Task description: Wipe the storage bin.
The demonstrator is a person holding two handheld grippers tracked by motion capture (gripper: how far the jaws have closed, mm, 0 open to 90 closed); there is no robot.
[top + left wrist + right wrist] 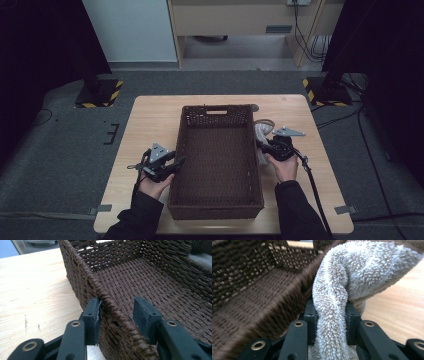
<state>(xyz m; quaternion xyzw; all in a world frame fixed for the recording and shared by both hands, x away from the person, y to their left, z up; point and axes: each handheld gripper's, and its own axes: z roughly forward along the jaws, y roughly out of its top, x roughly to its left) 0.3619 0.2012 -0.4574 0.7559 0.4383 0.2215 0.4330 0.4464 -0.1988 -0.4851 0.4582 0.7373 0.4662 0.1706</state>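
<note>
A dark brown woven basket (176,130) stands in the middle of the wooden table (150,120). My left gripper (179,161) sits astride its left rim (82,267). In the left gripper view (117,312) one pad rests against the outside of the rim and the other stands apart inside the basket, so the jaws are open. My right gripper (263,145) is at the basket's right side, shut on a grey fluffy towel (261,131). In the right gripper view (331,312) the towel (352,272) is pinched between both pads and bunches up above them, beside the basket wall (249,277).
The basket is empty inside. Bare tabletop lies to its left and right. Two dark stands with yellow-black striped bases (97,94) rest on the floor beyond the table's far corners. A cable (312,180) trails from the right gripper toward the table's near edge.
</note>
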